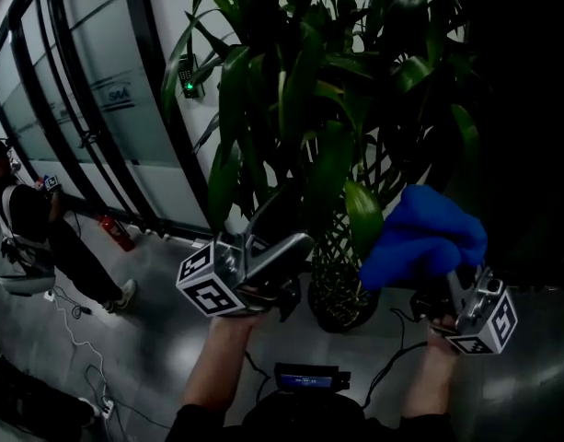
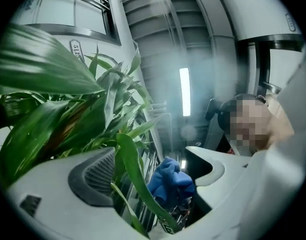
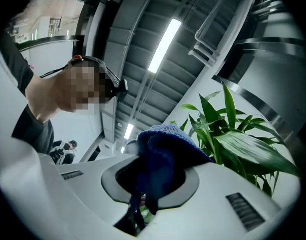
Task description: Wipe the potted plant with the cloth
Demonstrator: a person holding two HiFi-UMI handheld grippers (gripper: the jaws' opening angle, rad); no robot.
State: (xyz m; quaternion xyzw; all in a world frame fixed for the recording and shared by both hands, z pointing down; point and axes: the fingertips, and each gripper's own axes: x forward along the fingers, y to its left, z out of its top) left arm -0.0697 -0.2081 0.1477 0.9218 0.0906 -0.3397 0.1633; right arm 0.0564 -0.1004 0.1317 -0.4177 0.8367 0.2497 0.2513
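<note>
– Right gripper (image 1: 452,282) is clamped on the blue cloth (image 1: 424,236), low at the right of the head view, yes?

– Yes. The cloth bulges out above its jaws and sits just beside a hanging leaf (image 1: 362,215) of the plant (image 1: 300,99), which fills the upper middle of that frame.

– And the left gripper (image 2: 152,169)?

– Its jaws stand apart. One long leaf (image 2: 130,169) runs between them, and it is not pinched.

– So how to wipe well?

– I think the left one should support a leaf gently from below. The right one should then slide the cloth along it, from stem to tip, with light pressure. Pulling hard could tear the leaf or tip the pot (image 1: 341,304).
</note>
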